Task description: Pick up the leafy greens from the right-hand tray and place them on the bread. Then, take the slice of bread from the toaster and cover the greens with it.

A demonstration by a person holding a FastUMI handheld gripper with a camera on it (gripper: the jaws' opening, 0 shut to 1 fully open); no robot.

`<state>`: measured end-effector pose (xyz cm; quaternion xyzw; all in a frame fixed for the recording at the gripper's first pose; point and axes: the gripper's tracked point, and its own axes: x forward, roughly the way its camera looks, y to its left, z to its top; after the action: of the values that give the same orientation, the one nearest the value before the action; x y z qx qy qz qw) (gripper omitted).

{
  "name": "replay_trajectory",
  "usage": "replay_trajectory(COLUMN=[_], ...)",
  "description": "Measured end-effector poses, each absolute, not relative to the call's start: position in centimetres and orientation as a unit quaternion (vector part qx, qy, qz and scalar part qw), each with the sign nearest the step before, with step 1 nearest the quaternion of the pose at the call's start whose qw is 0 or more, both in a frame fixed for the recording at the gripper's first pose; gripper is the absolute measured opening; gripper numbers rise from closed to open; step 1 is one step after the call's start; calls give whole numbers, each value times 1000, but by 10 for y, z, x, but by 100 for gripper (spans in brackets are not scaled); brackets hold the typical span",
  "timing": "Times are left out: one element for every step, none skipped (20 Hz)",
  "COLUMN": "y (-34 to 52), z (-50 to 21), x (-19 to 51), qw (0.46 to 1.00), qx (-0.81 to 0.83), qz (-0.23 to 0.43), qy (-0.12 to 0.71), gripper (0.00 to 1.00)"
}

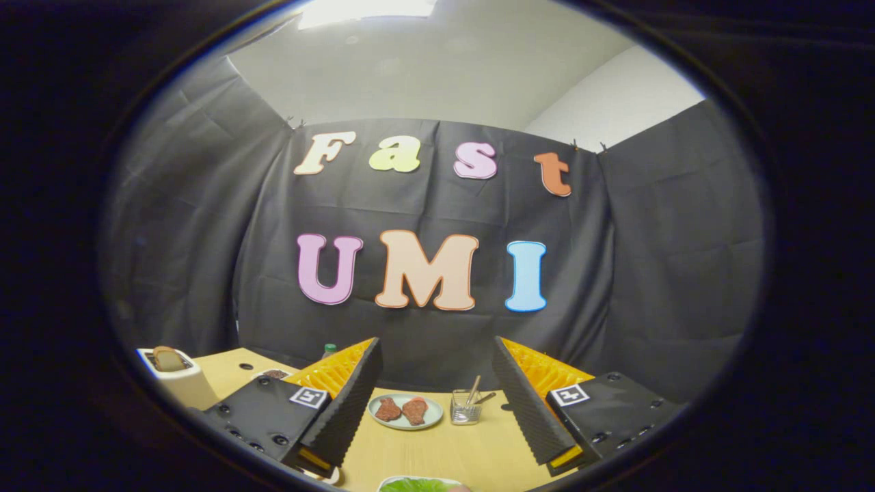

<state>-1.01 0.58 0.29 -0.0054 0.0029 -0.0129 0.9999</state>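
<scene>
My gripper (437,403) is open, its two fingers spread wide above the wooden table (424,447), with nothing between them. Close below the fingers, a bit of the leafy greens (418,486) shows on a pale tray. A white toaster (176,374) stands beyond the left finger, with a slice of bread (166,357) sticking up out of its slot.
Between the fingers and farther off, a pale plate (405,411) holds two reddish-brown pieces of meat. Beside it stands a small clear glass (466,408) with sticks in it. A green bottle cap (329,349) and a small dish (273,374) sit behind the left finger.
</scene>
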Motion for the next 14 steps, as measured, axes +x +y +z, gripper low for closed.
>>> replay_trajectory(y=[3,2,0,-1,-2,-1,0,0,-1,-1,-2,-1,-1,-1], z=[1,1,-1,-3,-5,-8,-11,-13,-16,-17,-20,-22,-26,-30], x=[-10,-9,-9,-8,-6,-6,-6,-6,-4,-3,-3,-4,-3,-3], qw=[1000,1000,1000,1000,1000,1000,1000,1000,999,999,999,999,998,997], qx=[-6,-6,-6,-7,-8,-8,-7,-7,-8,-11,-14,-17,-21,-23], qz=[-15,-15,-15,-14,-12,-7,1,7,11,17,22,30,38,48], qy=[5,5,7,9,13,16,21,26,29,32,35,39,43,50], gripper=[100,100,100,100,100,100,100,100,100,100,100,100,100,100])
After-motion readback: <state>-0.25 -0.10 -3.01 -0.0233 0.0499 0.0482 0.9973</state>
